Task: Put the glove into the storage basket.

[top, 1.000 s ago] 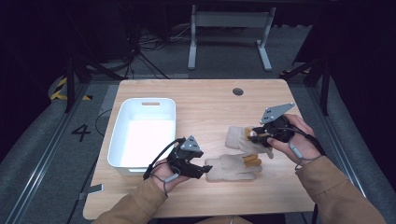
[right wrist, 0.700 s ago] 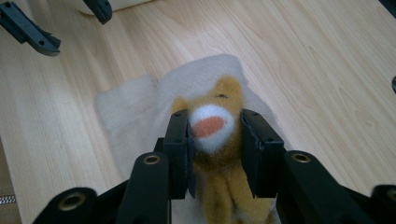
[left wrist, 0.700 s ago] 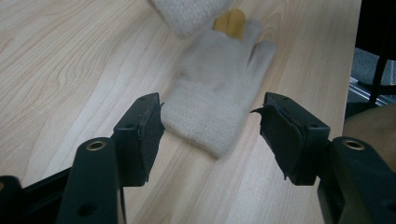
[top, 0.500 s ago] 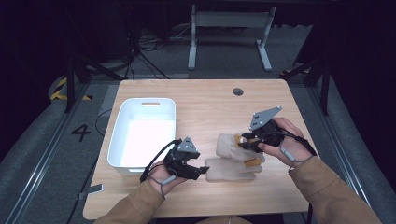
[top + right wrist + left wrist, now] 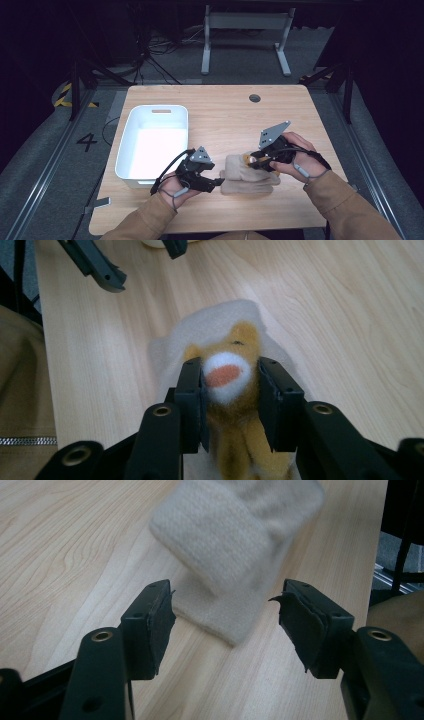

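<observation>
1. The wooden table (image 5: 220, 105) carries everything.
2. A white bin (image 5: 150, 145) sits on the table's left half.
3. A cream knitted sock (image 5: 245, 177) lies flat near the near edge, right of the bin; its cuff end (image 5: 225, 545) faces the left gripper.
4. The left gripper (image 5: 220, 182) rests at the sock's left end, jaws spread apart with nothing between them.
5. The right gripper (image 5: 252, 161) is clenched on a small orange plush toy (image 5: 227, 372), held over the sock's far right part.
</observation>
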The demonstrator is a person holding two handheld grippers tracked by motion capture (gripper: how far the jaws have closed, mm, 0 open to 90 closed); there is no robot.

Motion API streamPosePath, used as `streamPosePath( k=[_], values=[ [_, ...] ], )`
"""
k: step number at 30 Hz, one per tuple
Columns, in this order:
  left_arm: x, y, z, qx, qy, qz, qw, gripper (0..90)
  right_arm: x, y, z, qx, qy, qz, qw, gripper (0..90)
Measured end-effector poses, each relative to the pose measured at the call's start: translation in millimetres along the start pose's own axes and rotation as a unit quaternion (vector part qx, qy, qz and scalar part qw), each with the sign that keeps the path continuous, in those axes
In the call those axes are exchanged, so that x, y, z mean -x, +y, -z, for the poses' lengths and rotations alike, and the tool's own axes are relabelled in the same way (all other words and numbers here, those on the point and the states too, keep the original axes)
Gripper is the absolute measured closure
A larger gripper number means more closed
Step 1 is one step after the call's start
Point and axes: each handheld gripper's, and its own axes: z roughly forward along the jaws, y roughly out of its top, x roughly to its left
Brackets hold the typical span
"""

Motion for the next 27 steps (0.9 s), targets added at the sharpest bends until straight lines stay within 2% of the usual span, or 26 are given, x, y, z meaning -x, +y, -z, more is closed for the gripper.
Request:
streamPosePath(
  k=[11, 17, 27],
  values=[
    [-0.1, 0.6, -0.5, -0.002, -0.002, -0.001, 1.0, 39.0, -4.0, -7.7, -20.2, -0.009, 0.027, 0.008, 0.9996, 66.0],
    [0.0, 0.3, -0.7, -0.003, -0.002, 0.0, 1.0, 38.9, -3.8, -11.5, -29.3, -0.014, 0.051, 0.013, 0.9985, 65.9],
    [0.1, 0.1, -1.5, -0.004, -0.003, -0.001, 1.0, 38.9, 4.2, -19.9, -39.3, -0.038, 0.061, 0.01, 0.9973, 65.9]
  ],
)
